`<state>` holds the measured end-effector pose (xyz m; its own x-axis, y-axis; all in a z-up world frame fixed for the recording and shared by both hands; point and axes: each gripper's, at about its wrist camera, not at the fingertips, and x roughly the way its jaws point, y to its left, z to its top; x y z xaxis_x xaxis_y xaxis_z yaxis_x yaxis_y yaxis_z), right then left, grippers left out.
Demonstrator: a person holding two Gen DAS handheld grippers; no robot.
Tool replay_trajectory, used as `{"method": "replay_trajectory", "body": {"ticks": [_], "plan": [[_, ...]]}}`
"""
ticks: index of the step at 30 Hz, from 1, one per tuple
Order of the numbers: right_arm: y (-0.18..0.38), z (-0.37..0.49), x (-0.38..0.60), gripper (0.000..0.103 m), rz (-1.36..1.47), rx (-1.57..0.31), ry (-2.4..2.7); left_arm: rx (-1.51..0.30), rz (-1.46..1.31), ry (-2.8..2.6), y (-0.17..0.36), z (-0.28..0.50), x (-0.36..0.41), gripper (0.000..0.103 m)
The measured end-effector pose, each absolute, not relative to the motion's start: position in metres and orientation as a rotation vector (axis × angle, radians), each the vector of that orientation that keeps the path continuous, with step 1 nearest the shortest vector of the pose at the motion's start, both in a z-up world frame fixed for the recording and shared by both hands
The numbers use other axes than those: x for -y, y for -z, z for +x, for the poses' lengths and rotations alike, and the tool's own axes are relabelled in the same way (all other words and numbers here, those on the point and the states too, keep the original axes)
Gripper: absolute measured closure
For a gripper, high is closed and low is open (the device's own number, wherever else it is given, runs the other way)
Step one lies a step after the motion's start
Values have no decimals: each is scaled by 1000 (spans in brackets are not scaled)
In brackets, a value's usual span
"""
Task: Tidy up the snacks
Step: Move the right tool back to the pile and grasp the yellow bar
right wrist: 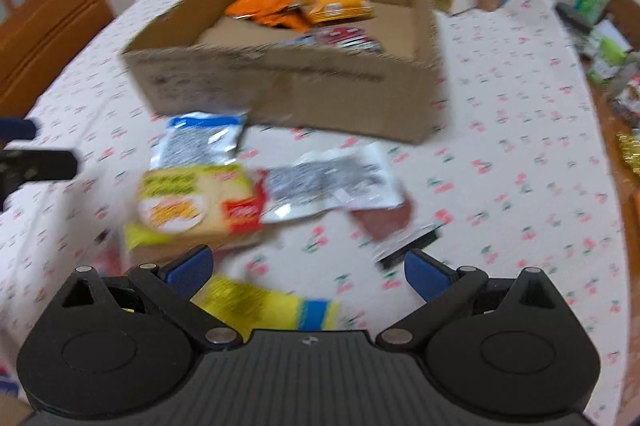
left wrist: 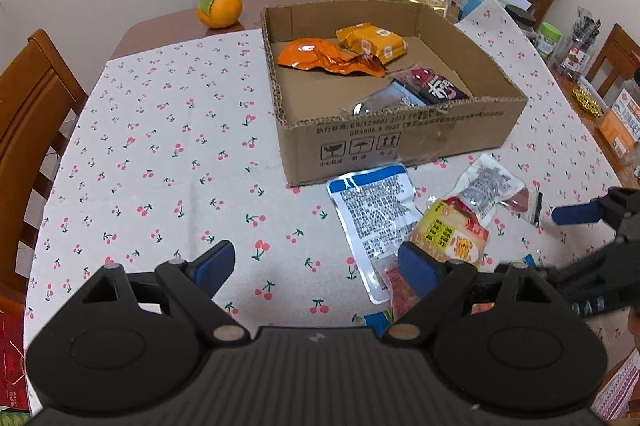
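Print on the box

The box [left wrist: 404, 142], beyond the left claw [left wrist: 316, 262], bears "GB/T29601", "GB4806.9" and three handling symbols on its near wall; the snack packets' print is too small to read.

An open, shallow brown cardboard box [left wrist: 400, 142] sits on the cloth, holding a crumpled orange foil bag [left wrist: 320, 57], a yellow-orange packet [left wrist: 372, 41] and a dark red-and-black packet [left wrist: 436, 86]; just before it lie a blue-edged white pouch [left wrist: 372, 214], a yellow-and-red noodle pack [left wrist: 452, 234] and a clear printed pouch [left wrist: 486, 192], overlapping; a yellow-and-blue packet [right wrist: 272, 306] lies nearest, blurred.
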<state>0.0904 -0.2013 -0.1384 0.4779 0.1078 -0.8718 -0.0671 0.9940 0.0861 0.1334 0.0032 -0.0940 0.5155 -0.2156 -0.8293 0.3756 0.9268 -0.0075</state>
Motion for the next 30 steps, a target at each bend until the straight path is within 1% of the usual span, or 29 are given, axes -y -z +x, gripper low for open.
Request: {"method": "replay_trajectory", "body": {"ticks": [6,10,16,26,30], "plan": [[146,90,184,0,-57,-1064,-149,-968,168,356,94,129,-9,14],[149,101,193,0,-80,-1056,-104,-963,157,349,92,125,-18,14],[163,104,193,0,-200,-1096,-61,-969,152,347,94,120,-28,14],[159,57,179,0,-191,-1175,-140,-957,160,376,92,115,-35,14],[148,45,174,0,-164,-1147,-202,-945,147,340,87,107,-40,14]]}}
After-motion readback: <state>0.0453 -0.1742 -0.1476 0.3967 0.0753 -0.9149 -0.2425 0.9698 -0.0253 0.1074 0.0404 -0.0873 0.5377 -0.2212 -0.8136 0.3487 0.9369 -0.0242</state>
